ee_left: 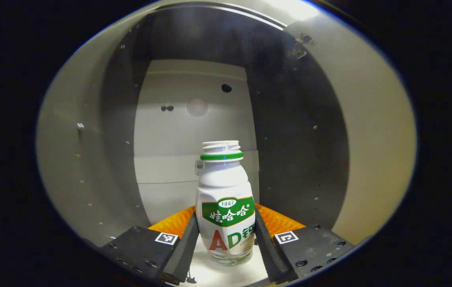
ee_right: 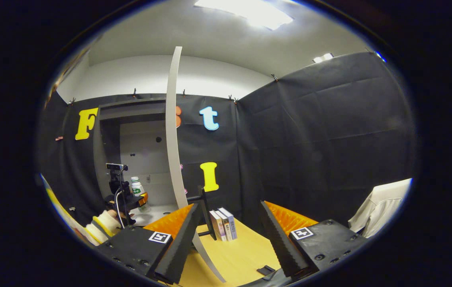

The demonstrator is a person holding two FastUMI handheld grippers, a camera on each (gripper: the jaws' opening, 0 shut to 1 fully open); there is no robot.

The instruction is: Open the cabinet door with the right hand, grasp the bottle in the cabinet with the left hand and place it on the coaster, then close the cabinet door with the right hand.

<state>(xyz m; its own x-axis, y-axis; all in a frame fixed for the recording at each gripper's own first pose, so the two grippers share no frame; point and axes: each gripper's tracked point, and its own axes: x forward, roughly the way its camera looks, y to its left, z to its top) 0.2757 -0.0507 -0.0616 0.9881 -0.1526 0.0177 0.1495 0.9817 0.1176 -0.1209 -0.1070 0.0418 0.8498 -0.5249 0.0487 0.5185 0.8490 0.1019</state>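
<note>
Left gripper view: bottle stands upright on the cabinet floor, at 6 o'clock.
Left gripper: fingers flank the bottle's lower body, close on both sides; I cannot tell whether they press it.
Right gripper view, 9 o'clock: cabinet open, bottle inside, left gripper at it, hand behind.
Cabinet door: swung out, edge-on, at 11 o'clock.
Books: upright on the wooden table.
Right gripper: jaws spread, pinching nothing.
</note>
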